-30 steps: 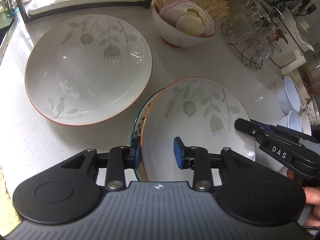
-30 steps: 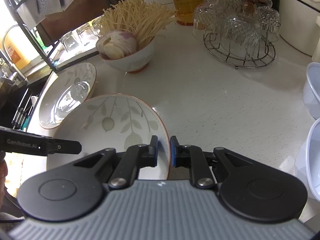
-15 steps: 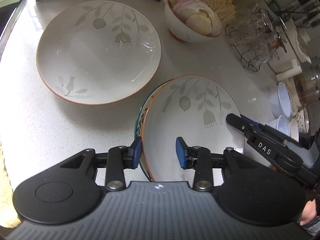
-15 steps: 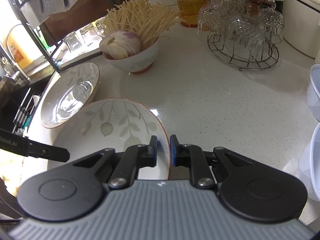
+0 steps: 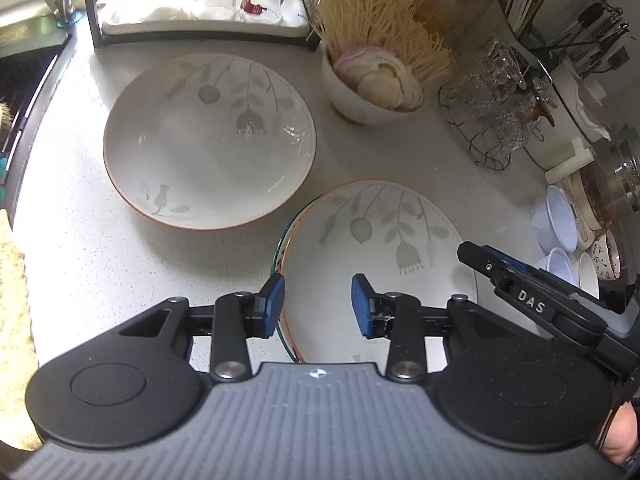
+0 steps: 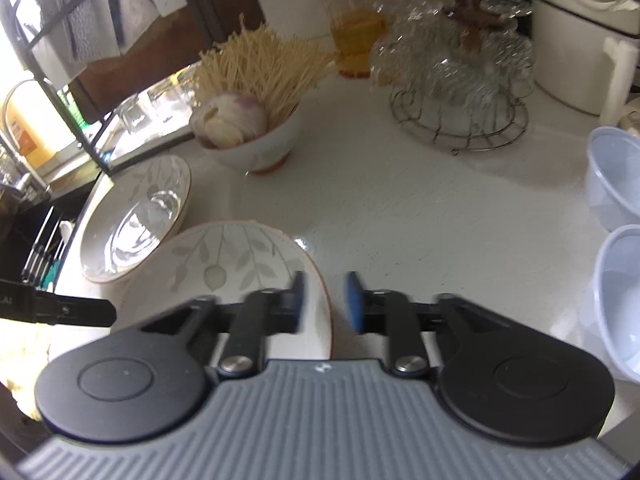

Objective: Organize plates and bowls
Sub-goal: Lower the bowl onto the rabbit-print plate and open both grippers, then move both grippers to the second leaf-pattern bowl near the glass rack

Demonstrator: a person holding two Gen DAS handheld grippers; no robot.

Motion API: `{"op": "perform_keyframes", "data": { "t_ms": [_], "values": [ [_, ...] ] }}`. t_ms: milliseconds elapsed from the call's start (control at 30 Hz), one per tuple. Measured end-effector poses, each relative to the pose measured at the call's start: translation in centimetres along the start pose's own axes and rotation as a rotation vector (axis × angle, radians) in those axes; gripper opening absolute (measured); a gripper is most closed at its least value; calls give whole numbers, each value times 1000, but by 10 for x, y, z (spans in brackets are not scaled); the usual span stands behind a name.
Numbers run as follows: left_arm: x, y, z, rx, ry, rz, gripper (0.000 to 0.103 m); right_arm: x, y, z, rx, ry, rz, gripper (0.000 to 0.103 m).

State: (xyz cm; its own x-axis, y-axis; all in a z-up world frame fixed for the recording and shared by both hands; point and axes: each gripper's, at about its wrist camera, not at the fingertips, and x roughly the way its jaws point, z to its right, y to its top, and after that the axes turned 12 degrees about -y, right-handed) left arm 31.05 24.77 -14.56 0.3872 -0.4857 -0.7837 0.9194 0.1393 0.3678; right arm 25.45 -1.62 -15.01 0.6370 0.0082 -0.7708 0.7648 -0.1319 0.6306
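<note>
Left wrist view, items on white speckled counter (image 5: 100, 280):
- Large leaf-pattern plate (image 5: 208, 140), orange rim, far left, empty, apart from the near stack.
- Near leaf-pattern plate (image 5: 380, 248), resting on a green-rimmed dish (image 5: 280, 252) of which only the left edge shows.
- Left gripper (image 5: 318, 306): jaws moderately apart, straddling the near-left rim of the stack, blue pads (image 5: 274, 294) clear of it; nothing gripped.
- Right gripper (image 5: 476, 258): enters from the right over the near plate's right rim; part of a hand (image 5: 620, 432) at the lower right edge.
- Bowl (image 5: 368, 88) holding sliced onion and dry noodles, far centre.
- Wire stand of upturned glasses (image 5: 488, 116), far right.
- Small white cups (image 5: 556, 220), right edge.
- Rack with drinking glasses (image 5: 208, 0), far left.

Right wrist view, slightly blurred:
- Right gripper (image 6: 324, 304): jaws have just been opening; the near plate's (image 6: 224, 272) right rim stands between the pads without pressing contact.
- Large plate (image 6: 136, 216), far left of it.
- Left gripper's finger (image 6: 60, 308) at the left edge.
- Onion-and-noodle bowl (image 6: 252, 136) far centre; glass stand (image 6: 456, 88) far right; red-lidded jar (image 6: 352, 20) behind.
</note>
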Motion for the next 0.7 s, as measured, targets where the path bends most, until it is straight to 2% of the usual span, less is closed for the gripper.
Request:
{"op": "perform_keyframes", "data": {
  "t_ms": [367, 467, 700],
  "values": [
    [-57, -2, 39, 62, 11, 148, 43, -58, 4, -5, 29, 56, 77, 35],
    [-72, -5, 44, 56, -12, 171, 43, -77, 7, -8, 23, 58, 103, 35],
    [-95, -11, 58, 94, -13, 214, 43, -120, 15, -8, 7, 57, 164, 35]
  ]
}}
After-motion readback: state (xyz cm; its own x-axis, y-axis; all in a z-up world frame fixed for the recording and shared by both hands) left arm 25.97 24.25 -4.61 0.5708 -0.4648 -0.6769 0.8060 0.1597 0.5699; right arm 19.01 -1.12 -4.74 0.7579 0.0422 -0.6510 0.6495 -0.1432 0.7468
